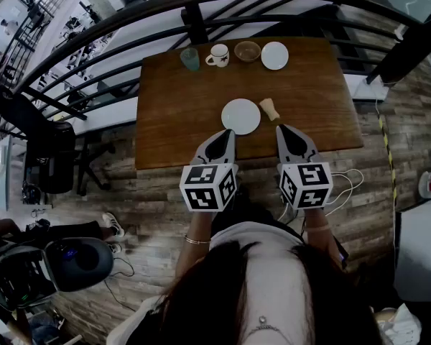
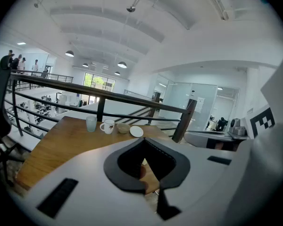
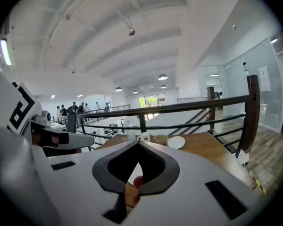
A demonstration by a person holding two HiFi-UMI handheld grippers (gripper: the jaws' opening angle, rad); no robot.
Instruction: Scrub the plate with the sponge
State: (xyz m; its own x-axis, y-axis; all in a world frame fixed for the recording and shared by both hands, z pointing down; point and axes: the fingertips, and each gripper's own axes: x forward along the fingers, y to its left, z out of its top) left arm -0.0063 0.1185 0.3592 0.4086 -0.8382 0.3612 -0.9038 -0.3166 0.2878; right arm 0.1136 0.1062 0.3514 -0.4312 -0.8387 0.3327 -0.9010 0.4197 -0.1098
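A white plate [image 1: 241, 116] lies near the front middle of the wooden table [image 1: 165, 113]. Just to its right sits a small tan sponge [image 1: 270, 108]. My left gripper [image 1: 229, 132] hovers at the table's front edge, just short of the plate, its jaws closed tip to tip with nothing in them. My right gripper [image 1: 280, 129] hangs beside it, just short of the sponge, also shut and empty. In the left gripper view the left gripper [image 2: 144, 139] hides the plate. In the right gripper view the right gripper [image 3: 139, 142] hides the sponge.
Along the table's far edge stand a pale green glass [image 1: 190, 59], a white mug [image 1: 218, 55], a brown bowl [image 1: 247, 50] and a small white plate [image 1: 274, 55]. A black metal railing [image 1: 201, 20] runs behind the table. A black office chair [image 1: 54, 157] stands at the left.
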